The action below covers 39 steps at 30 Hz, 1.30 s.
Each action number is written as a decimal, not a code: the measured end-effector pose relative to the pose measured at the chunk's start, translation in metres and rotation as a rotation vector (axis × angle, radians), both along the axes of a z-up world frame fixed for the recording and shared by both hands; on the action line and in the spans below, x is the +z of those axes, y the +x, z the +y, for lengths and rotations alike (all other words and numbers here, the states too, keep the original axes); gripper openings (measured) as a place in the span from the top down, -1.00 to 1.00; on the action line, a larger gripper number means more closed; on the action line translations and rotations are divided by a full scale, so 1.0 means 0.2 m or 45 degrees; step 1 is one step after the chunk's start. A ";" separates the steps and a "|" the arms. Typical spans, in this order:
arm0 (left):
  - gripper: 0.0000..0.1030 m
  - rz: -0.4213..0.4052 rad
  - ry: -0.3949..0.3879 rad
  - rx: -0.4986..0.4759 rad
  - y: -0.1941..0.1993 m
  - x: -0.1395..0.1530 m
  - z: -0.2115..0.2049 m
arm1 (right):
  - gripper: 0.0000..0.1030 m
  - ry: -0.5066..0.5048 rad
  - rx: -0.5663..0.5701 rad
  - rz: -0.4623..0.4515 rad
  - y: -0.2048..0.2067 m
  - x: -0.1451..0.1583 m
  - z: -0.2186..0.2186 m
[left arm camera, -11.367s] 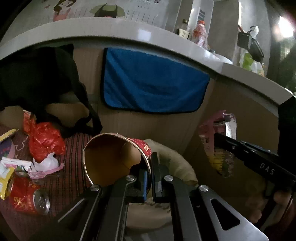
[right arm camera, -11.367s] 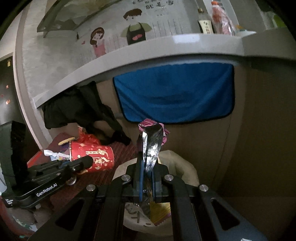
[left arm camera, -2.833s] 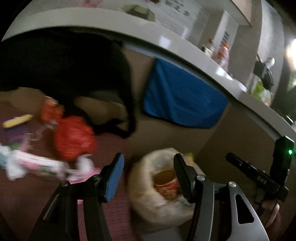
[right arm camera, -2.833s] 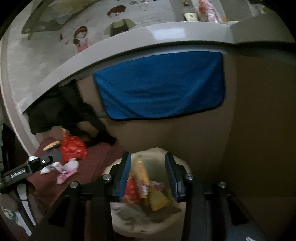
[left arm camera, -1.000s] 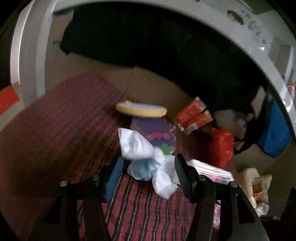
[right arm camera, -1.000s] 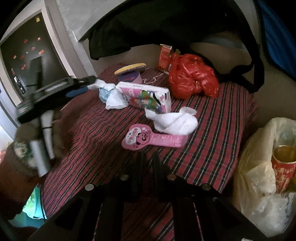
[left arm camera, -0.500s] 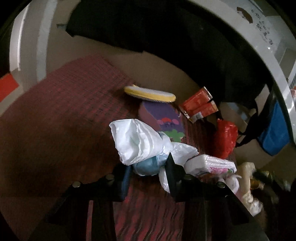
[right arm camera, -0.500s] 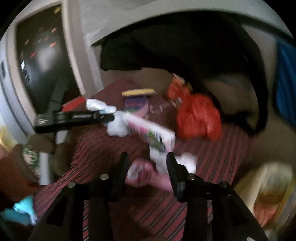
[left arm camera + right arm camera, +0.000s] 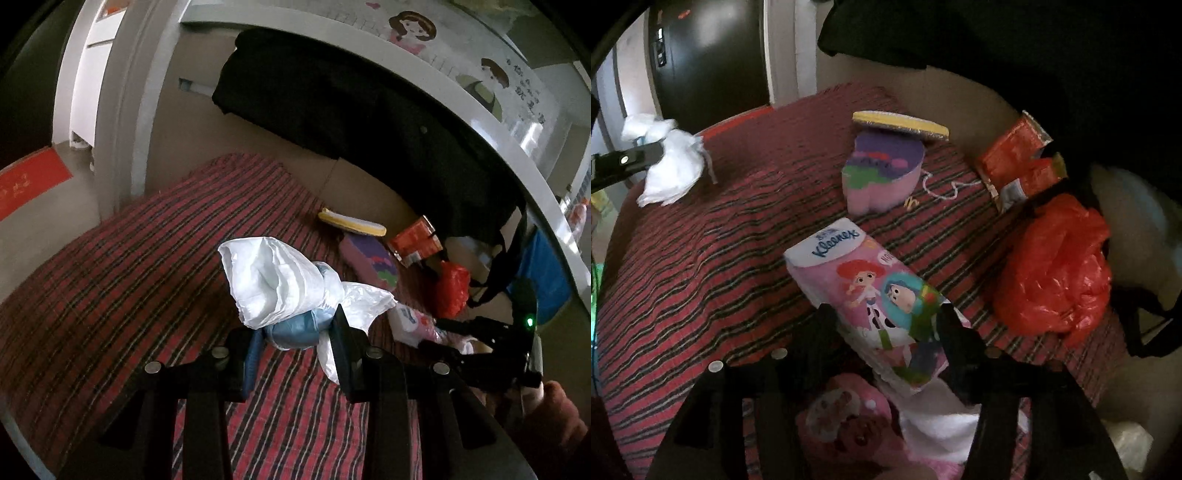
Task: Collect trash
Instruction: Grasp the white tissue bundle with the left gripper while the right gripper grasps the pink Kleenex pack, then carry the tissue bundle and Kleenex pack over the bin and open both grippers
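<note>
Crumpled white plastic bag (image 9: 280,284) with a blue lump, pinched between the left gripper (image 9: 295,343) jaws; right gripper (image 9: 886,332) jaws open, straddling the Kleenex pack (image 9: 871,295).

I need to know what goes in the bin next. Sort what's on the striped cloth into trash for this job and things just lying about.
Job:
- white and blue plastic wad, held in the left claw
- red crumpled bag
- orange wrapper

Probably lying about:
- Kleenex pack, between the right claw's fingers
- purple box
- yellow lid
- black garment
</note>
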<state>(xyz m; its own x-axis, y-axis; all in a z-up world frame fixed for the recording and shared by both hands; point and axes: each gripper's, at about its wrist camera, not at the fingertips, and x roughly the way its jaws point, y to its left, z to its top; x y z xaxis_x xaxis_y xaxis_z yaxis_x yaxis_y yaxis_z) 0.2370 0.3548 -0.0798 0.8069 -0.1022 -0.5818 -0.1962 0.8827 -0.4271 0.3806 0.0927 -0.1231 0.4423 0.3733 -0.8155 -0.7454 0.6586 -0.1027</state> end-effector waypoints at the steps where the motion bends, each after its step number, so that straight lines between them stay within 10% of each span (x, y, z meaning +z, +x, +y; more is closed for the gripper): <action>1: 0.32 0.005 -0.010 -0.002 0.00 -0.01 0.00 | -0.16 0.005 -0.011 0.007 0.01 0.00 0.01; 8: 0.32 0.029 -0.049 -0.027 -0.01 -0.06 0.00 | -0.14 0.041 -0.013 -0.052 0.01 0.10 0.07; 20: 0.32 0.034 -0.039 -0.027 0.00 -0.06 -0.01 | -0.17 0.370 -0.178 0.411 0.20 0.00 -0.11; 31: 0.31 0.033 0.036 0.058 -0.07 -0.03 0.01 | -0.14 0.090 -0.050 0.121 -0.16 -0.05 0.35; 39: 0.32 0.028 0.055 0.094 -0.12 0.00 0.03 | 0.16 0.190 -0.145 0.095 -0.11 0.01 0.28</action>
<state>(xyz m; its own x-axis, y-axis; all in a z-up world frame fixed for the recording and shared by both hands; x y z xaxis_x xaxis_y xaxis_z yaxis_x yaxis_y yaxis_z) 0.2139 0.3600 -0.0793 0.7981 -0.0174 -0.6023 -0.2702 0.8831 -0.3836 0.3589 0.1490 -0.1203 0.4288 0.4439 -0.7868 -0.6674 0.7427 0.0553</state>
